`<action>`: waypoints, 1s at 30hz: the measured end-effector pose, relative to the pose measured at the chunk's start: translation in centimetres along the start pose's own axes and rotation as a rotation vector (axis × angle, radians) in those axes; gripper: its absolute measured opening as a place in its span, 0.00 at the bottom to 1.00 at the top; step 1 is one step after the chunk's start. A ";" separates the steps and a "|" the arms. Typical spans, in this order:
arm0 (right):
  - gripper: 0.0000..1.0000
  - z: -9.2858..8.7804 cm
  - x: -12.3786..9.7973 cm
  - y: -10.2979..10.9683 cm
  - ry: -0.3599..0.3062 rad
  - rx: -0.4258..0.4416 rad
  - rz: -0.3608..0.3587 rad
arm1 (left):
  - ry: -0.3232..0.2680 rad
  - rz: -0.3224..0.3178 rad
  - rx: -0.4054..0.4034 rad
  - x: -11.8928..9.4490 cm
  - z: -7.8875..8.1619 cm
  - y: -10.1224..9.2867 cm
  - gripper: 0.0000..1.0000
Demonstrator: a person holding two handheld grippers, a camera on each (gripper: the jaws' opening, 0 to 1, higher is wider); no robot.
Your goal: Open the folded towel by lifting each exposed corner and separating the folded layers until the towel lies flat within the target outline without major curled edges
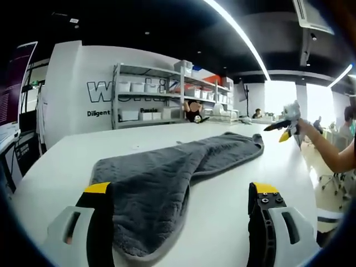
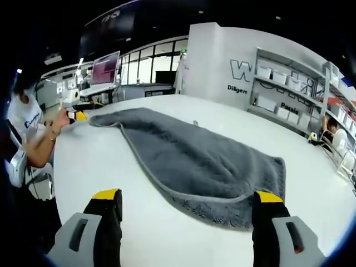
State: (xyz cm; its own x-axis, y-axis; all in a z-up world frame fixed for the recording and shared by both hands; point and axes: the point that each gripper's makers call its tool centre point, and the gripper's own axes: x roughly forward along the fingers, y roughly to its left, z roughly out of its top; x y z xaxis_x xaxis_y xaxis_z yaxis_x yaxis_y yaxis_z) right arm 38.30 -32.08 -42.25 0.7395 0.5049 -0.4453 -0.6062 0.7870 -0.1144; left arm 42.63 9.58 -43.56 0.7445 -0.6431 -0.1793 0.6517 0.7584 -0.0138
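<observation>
A wide white table (image 1: 167,142) runs back toward a white wall (image 1: 72,83) printed with big dark letters (image 1: 100,92). Against that wall stands a grey metal shelf rack (image 1: 167,94), stacked with white bins (image 1: 136,87) — something orange sits near its top. Overhead the ceiling is black, cut by a long bright light strip (image 1: 239,33). Bright windows (image 1: 281,97) glow at the far end. In the right gripper view a lit monitor (image 2: 105,68) stands on a desk before dark glass panels (image 2: 153,67).

Grey plush towel (image 1: 167,183) lies spread lengthwise on the white table (image 1: 233,189), one end narrowed.
</observation>
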 end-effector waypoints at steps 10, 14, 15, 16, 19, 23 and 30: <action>0.99 5.0 2.3 5.4 -0.055 -0.076 0.121 | -0.004 -0.025 0.014 0.2 0.2 -0.7 0.99; 0.93 6.5 3.8 7.2 -0.080 -0.103 0.169 | 0.006 -0.035 0.024 0.3 0.1 -1.0 0.99; 0.90 7.0 4.2 7.8 -0.090 -0.108 0.183 | 0.005 -0.035 0.025 0.3 0.1 -1.0 0.99; 0.88 7.5 4.8 8.5 -0.097 -0.115 0.199 | 0.004 -0.034 0.026 0.2 0.1 -1.0 0.99; 0.83 8.2 6.3 10.6 -0.092 -0.148 0.254 | -0.003 -0.031 0.020 0.2 0.3 -0.8 0.99; 0.72 8.9 8.7 13.9 -0.076 -0.195 0.342 | -0.005 -0.029 0.013 0.2 0.2 -0.7 0.99; 0.57 9.6 13.8 17.5 -0.056 -0.233 0.443 | -0.005 -0.031 0.008 0.1 0.1 -0.7 0.99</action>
State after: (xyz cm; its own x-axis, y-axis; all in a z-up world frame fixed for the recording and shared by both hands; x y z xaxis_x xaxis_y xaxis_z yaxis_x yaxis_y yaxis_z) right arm 40.64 -7.93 -41.86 0.4072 0.7955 -0.4486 -0.9099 0.3960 -0.1236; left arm 42.28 8.97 -43.43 0.7245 -0.6669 -0.1741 0.6757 0.7371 -0.0117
